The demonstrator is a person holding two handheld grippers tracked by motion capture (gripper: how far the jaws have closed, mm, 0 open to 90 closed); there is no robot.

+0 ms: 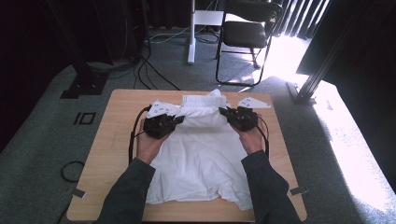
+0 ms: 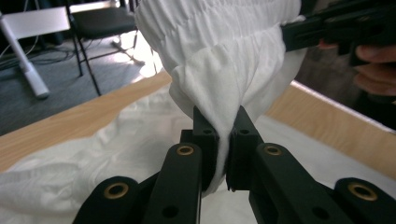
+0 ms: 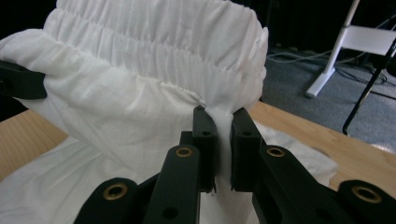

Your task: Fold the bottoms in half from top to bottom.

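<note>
White shorts (image 1: 201,149) with a gathered elastic waistband (image 1: 201,100) lie on the wooden table (image 1: 112,140), the waist end lifted off the top. My left gripper (image 1: 179,119) is shut on the waistband's left side; the cloth (image 2: 219,70) is pinched between its jaws (image 2: 223,135). At the right side my right gripper (image 1: 224,112) is shut on the waistband (image 3: 154,51), the fabric squeezed between its pads (image 3: 223,140). Across the cloth in the left gripper view sits the right gripper (image 2: 322,32) in a hand. The legs of the shorts rest flat near the front edge.
A black folding chair (image 1: 247,32) and a white stand leg (image 1: 191,32) are on the carpet beyond the table. Cables run over the floor at the back left. A black frame post (image 1: 317,74) stands at the right. Bare wood flanks the shorts on both sides.
</note>
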